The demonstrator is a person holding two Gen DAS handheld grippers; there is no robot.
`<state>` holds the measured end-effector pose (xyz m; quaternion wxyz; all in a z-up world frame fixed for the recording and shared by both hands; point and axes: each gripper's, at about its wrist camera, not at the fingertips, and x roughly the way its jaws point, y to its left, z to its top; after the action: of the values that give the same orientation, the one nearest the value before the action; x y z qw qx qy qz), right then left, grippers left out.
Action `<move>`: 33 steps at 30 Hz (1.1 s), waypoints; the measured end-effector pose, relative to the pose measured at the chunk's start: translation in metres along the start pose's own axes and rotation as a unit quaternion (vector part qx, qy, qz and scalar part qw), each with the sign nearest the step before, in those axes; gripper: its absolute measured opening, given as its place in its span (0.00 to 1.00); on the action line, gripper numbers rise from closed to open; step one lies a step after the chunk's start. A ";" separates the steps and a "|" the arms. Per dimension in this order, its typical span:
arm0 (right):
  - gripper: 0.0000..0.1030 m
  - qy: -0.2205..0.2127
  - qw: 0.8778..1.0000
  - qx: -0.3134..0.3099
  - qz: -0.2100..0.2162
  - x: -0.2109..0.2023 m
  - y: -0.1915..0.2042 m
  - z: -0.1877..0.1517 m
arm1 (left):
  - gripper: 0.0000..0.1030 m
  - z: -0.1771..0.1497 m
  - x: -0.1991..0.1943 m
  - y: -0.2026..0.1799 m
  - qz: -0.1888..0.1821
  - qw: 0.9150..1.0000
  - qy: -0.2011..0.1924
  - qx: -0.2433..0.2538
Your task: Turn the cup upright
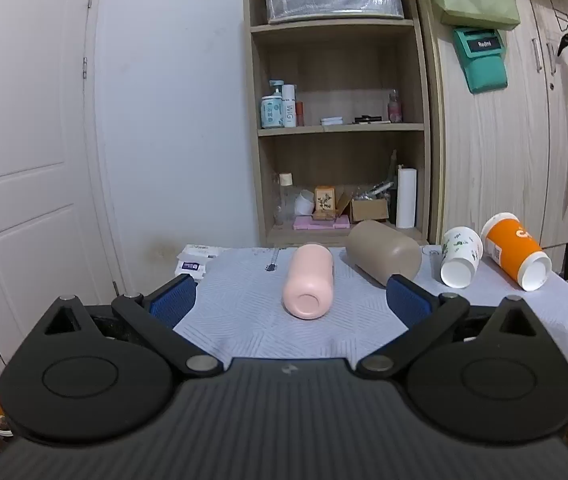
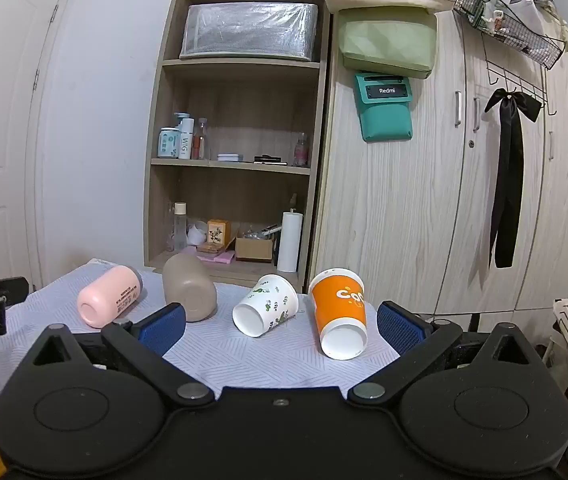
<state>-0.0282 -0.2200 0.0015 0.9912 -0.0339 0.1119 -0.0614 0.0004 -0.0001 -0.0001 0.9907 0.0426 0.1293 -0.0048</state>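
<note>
1. Four cups lie on their sides on the table [image 2: 244, 364], which is covered with a pale patterned cloth: one pink cup [image 1: 309, 286], one taupe cup [image 1: 384, 255], one white paper cup with a leaf print [image 2: 265, 305] and one orange paper cup [image 2: 339, 312].
2. In both views the order from left to right is pink, taupe, white, orange. The pink and taupe cups lie close together; the white and orange cups lie just beside each other.
3. Two grippers are present.
4. The left gripper [image 1: 290, 298] has its blue-padded fingers [image 1: 173, 300] spread wide. It holds nothing and touches no cup; the pink cup lies ahead, between the finger lines.
5. The right gripper [image 2: 282, 326] has its fingers [image 2: 400, 330] equally wide apart and empty. The white and orange cups lie ahead between them, untouched.
</note>
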 end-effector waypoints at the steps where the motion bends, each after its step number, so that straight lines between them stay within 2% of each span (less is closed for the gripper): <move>1: 1.00 -0.001 1.000 0.000 0.000 0.000 0.000 0.000 | 1.00 0.000 0.001 0.000 0.001 1.000 -0.001 -0.001; 9: 1.00 0.001 1.000 0.001 0.000 0.001 0.000 0.000 | 1.00 0.000 0.001 0.009 -0.002 1.000 -0.002 -0.018; 10: 1.00 0.001 1.000 0.001 0.000 0.001 0.000 0.000 | 1.00 0.002 0.007 0.009 -0.003 1.000 0.010 -0.017; 19: 1.00 0.008 1.000 0.001 0.000 0.004 -0.002 -0.003 | 1.00 -0.004 0.001 0.014 -0.003 1.000 -0.003 -0.020; 33: 1.00 0.014 1.000 0.009 -0.001 0.007 -0.002 -0.002 | 1.00 -0.008 0.002 0.015 -0.006 1.000 0.004 -0.020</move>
<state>-0.0221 -0.2228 -0.0018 0.9898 -0.0247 0.1254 -0.0635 0.0009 0.0152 -0.0068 0.9908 0.0222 0.1334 -0.0084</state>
